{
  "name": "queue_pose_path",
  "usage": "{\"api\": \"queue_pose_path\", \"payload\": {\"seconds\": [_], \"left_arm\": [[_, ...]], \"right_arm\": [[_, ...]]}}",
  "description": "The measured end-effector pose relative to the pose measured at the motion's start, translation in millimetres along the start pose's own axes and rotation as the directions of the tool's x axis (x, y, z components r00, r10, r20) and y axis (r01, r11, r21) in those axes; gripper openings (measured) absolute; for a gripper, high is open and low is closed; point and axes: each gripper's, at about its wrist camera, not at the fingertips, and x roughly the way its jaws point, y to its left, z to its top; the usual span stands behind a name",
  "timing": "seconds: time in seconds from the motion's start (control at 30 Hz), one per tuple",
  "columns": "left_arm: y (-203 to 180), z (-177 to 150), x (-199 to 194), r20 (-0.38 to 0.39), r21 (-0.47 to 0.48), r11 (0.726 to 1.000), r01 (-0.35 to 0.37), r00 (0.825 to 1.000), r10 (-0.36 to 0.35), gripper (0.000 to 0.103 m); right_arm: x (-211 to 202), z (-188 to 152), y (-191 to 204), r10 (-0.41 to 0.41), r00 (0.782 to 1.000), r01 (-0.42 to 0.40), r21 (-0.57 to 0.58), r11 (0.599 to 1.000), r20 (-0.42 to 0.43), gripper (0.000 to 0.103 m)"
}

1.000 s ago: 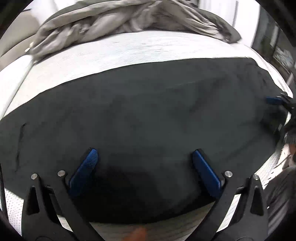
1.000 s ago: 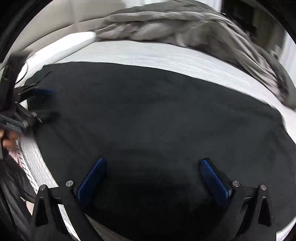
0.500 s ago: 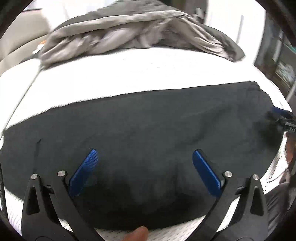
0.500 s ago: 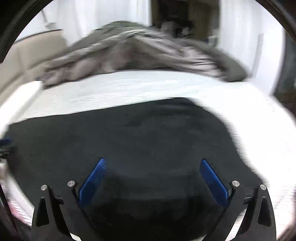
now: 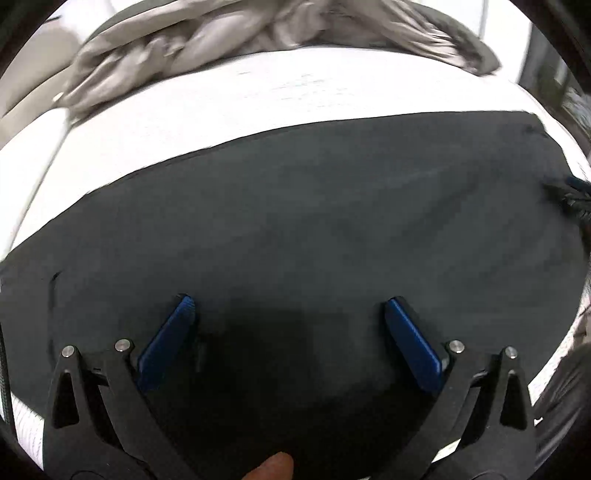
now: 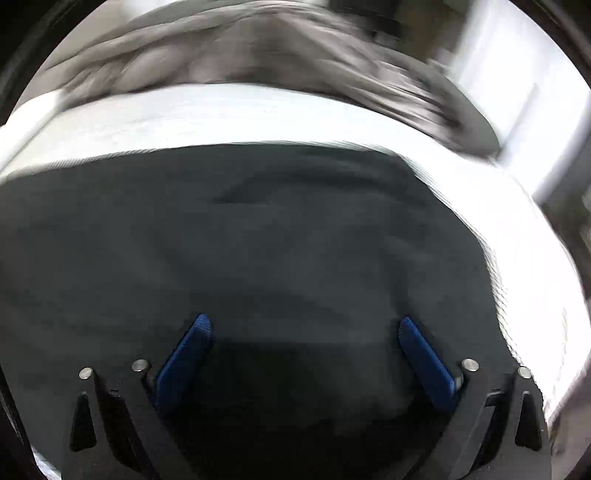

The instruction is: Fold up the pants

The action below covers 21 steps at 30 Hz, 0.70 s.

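Black pants [image 5: 314, 221] lie spread flat on the white mattress [image 5: 221, 110], lightly creased, below the crumpled grey blanket [image 5: 258, 33]. Left gripper [image 5: 288, 314] and right gripper [image 6: 301, 328] hover over the pants, jaws apart, empty.

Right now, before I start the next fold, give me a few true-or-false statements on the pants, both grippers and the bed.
1. The black fabric pants lie spread on the white mattress. True.
2. The left gripper is clamped shut on the pants. False: its blue-padded fingers stand wide apart with only cloth beneath.
3. A crumpled grey blanket lies on the bed beyond the pants. True.
4. The right gripper holds a pant cuff lifted. False: its jaws are open and grip nothing.
5. The blanket covers part of the pants. False: a strip of bare mattress separates them.
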Motion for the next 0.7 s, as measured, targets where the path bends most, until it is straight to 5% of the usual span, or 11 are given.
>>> {"api": "queue_pose_path", "payload": {"seconds": [0.07, 0.27, 0.33, 0.4, 0.53, 0.63, 0.7], "left_arm": [[23.2, -0.3, -1.9, -0.006, -0.042, 0.998, -0.038, 0.999, 0.038, 0.102], [40.0, -7.4, -18.3, 0.037, -0.070, 0.996, -0.063, 0.997, 0.066, 0.102], [30.2, 2.4, -34.6, 0.095, -0.065, 0.998, -0.005, 0.995, 0.011, 0.102], [17.8, 21.4, -38.2, 0.133, -0.057, 0.996, 0.070, 0.989, -0.062, 0.102], [-16.5, 56.7, -22.6, 0.120, 0.043, 0.999, 0.010, 0.993, -0.016, 0.102], [-53.9, 53.2, 9.2, 0.028, 0.094, 0.995, 0.016, 0.999, -0.019, 0.102], [-48.7, 39.8, 28.4, -0.031, 0.096, 0.995, 0.008, 1.000, -0.005, 0.103]], "right_arm": [[2.0, -2.7, -26.2, -0.082, 0.997, 0.081, 0.080, 0.993, -0.002, 0.102], [-23.5, 0.0, -25.6, -0.116, 0.992, 0.112, 0.060, 0.992, 0.058, 0.102], [-45.1, 9.5, -10.9, -0.032, 0.992, 0.025, 0.063, 0.998, 0.119, 0.102], [-54.9, 24.6, 15.7, 0.142, 0.979, -0.152, 0.057, 0.987, 0.143, 0.103], [-48.1, 46.6, 88.0, 0.323, 0.946, -0.322, -0.037, 0.946, 0.022, 0.103], [-14.8, 53.3, 140.4, 0.352, 0.932, -0.361, -0.155, 0.919, -0.083, 0.102], [12.9, 53.0, 157.0, 0.290, 0.947, -0.315, -0.234, 0.920, -0.136, 0.102]]}}
